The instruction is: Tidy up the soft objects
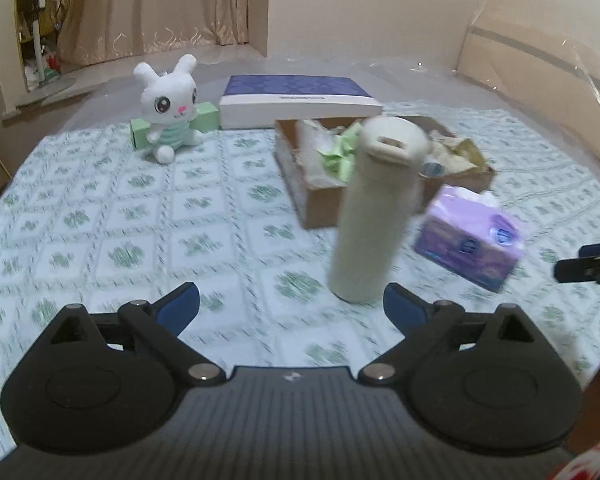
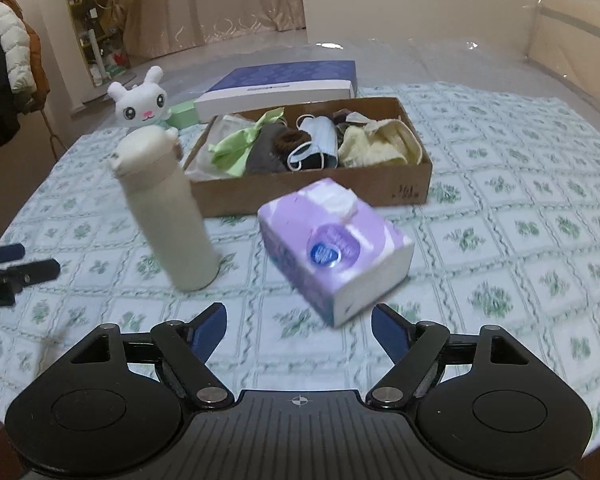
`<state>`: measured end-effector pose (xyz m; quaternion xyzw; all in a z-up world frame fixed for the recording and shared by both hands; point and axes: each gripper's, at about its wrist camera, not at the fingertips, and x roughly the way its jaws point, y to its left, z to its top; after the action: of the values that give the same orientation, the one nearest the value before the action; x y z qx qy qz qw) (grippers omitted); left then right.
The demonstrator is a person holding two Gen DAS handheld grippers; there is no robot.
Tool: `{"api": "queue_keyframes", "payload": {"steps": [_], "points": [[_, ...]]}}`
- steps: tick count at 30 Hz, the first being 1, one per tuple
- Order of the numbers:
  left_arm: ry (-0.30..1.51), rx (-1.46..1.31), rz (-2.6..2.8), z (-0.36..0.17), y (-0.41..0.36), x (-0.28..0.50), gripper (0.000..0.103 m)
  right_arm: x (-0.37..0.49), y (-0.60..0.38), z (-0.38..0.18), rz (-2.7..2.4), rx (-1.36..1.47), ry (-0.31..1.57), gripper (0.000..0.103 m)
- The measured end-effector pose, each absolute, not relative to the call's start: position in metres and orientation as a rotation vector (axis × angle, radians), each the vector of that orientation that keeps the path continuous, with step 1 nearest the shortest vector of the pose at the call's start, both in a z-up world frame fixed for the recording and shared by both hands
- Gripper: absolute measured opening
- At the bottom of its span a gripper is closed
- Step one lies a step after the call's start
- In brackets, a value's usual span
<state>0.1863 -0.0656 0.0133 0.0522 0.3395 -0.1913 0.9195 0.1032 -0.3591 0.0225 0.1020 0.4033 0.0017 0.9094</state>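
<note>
While both grippers' blue fingers (image 1: pixel 180 306) (image 2: pixel 210 330) spread wide and empty, a brown cardboard box (image 2: pixel 316 190) holds a blue face mask (image 2: pixel 318 142), green cloth (image 2: pixel 240 144) and yellow fabric (image 2: pixel 380 144).

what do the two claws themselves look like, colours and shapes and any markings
Both look alike. The left claw and right claw each have two dark blue fingers on black linkage arms with silver pivot pins. Behind sit two rounded black housings with circular recesses and triangular cutouts, joined by a ribbed dark grey centre plate. The right plate bears a small white crosshair mark. No cables or sleeves show.
</note>
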Motion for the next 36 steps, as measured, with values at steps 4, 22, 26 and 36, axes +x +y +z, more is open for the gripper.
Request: {"api": "queue_keyframes", "payload": {"steps": [4,22,26,36], "points": [[0.704,0.078,-0.376,0.015,-0.074,0.152,0.099,0.078,-0.347,0.028,-0.011,0.198,0.821,0.08],[0.738,0.055,-0.284,0.021,-0.098,0.04,0.098,-0.008,-0.329,0.042,-0.006,0.138,0.798,0.081],[0.741,0.056,-0.268,0.021,-0.104,0.028,0.098,-0.017,-0.326,0.043,0.008,0.127,0.795,0.081],[0.746,0.041,-0.223,0.022,-0.109,0.014,0.099,-0.022,-0.322,0.04,0.017,0.126,0.795,0.081]]}}
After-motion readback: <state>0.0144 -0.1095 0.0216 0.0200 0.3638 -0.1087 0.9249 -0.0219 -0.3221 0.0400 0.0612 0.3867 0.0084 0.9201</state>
